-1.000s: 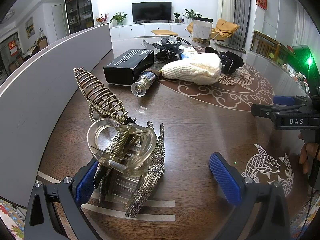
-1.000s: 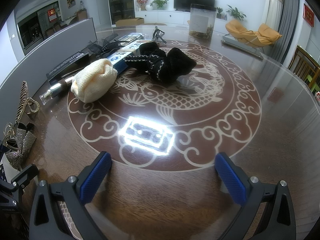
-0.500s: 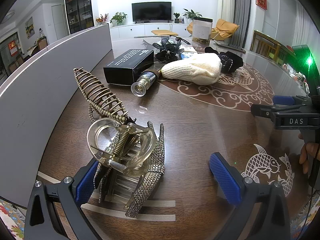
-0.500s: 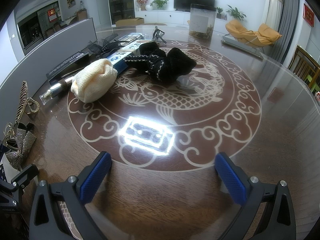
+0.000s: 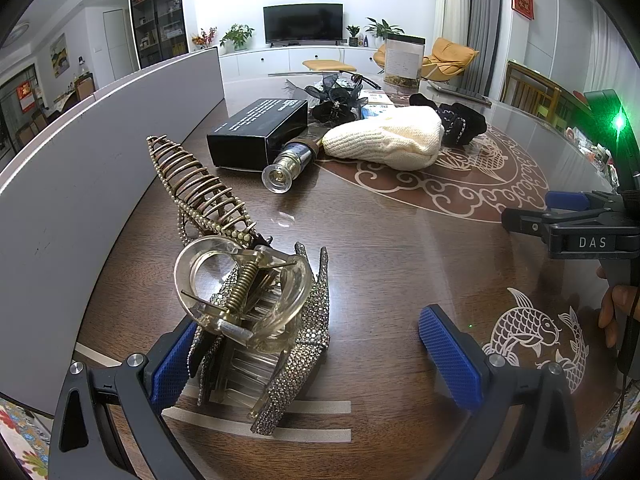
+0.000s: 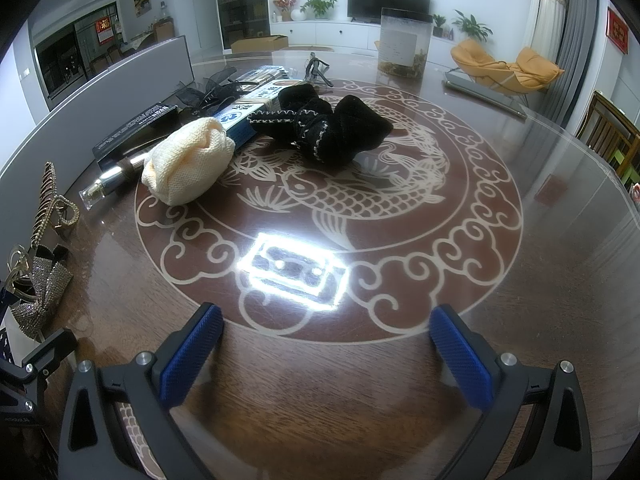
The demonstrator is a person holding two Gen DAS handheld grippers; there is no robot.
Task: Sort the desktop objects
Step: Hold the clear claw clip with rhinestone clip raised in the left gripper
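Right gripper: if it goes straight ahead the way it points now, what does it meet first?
Right gripper is open over bare table. Straight ahead looks free until the black velvet scrunchie, though depth is hard to judge.

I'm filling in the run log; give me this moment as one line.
left gripper: open, by clear hair claw | right gripper: open, empty | cream knit hat, black box: unsorted

L wrist cam: low over table (image 5: 400,248), facing fwd along blue fingers (image 5: 450,356), hair clips (image 5: 248,312) v. close. R wrist cam: low too, facing table centre, nothing close. Shared by both: cream knit bundle (image 6: 188,168), black box (image 5: 256,132), TV wall (far end); R gripper (image 5: 568,216) seen at L view's right edge.
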